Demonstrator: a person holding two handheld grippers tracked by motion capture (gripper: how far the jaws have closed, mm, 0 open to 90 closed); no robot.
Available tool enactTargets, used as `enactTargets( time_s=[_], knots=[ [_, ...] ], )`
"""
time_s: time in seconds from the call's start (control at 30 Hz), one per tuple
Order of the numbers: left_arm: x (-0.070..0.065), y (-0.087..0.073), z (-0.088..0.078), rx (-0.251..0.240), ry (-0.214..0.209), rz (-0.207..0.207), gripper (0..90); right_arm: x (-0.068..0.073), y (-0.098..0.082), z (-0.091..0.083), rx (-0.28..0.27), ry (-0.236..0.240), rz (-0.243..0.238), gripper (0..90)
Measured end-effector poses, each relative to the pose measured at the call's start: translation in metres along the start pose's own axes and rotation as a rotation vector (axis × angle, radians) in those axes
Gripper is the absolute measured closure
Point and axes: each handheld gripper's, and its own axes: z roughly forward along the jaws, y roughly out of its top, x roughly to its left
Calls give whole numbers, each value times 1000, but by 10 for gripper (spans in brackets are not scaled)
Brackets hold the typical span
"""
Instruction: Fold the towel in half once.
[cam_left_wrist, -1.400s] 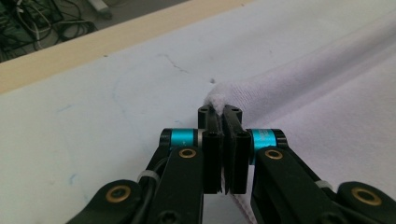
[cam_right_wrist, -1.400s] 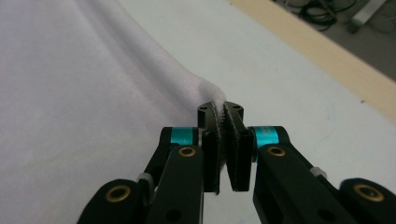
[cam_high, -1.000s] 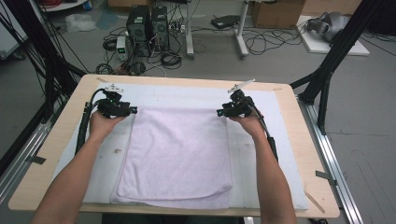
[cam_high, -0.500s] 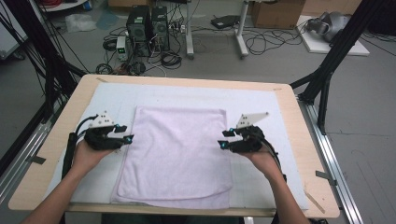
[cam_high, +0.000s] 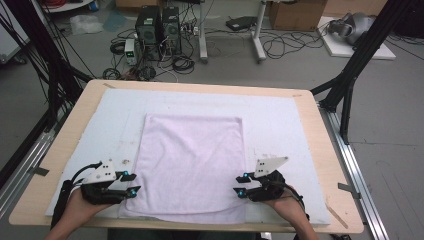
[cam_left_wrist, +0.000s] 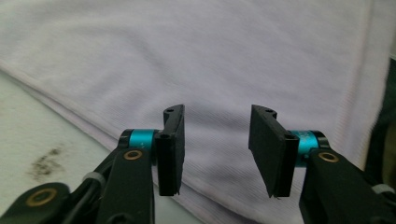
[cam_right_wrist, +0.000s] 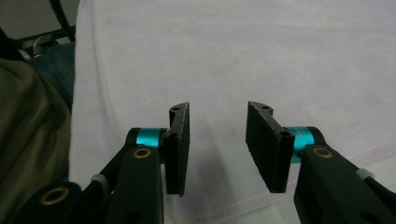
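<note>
Now the folded towel (cam_high: 192, 165) lies flat on the pale mat (cam_high: 280, 120), its near edge close to the desk's (cam_high: 320, 145) front edge. The left gripper (cam_high: 133, 183) and right gripper (cam_high: 240, 185) sit at its near left and near right corners, probably to lift that edge for another fold. Both sets of jaws have just been closing yet stand apart, pressing nothing; bare mat beyond leaves room.

A: What's cut off here?
B: In the high view the bottom edge, at six o'clock, crops both forearms and the table (cam_high: 60, 150) front.
A: And the towel (cam_high: 192, 165)?
B: Its near corners sit under the left tool (cam_high: 131, 183) and right tool (cam_high: 242, 184); contact is unclear.
</note>
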Motion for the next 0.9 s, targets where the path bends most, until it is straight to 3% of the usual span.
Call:
enactTargets(
  time_s=[0.2,0.33,0.5,0.6,0.7,0.9],
  knots=[
    [-10,-14,2,59,-64,25,615,10,-11,2,6,36,-9,591],
    [-12,-21,1,63,-68,28,617,14,-16,6,30,52,-17,602],
    [-16,-21,0,68,-60,63,617,16,-18,7,43,54,-18,614],
    [-16,-22,0,66,-67,68,697,18,-18,7,53,54,-26,664],
    [-15,-21,0,74,-63,60,850,18,-18,8,58,61,-32,839],
    [-12,-16,-7,61,-39,46,882,18,-12,5,59,67,-32,881]
  ],
)
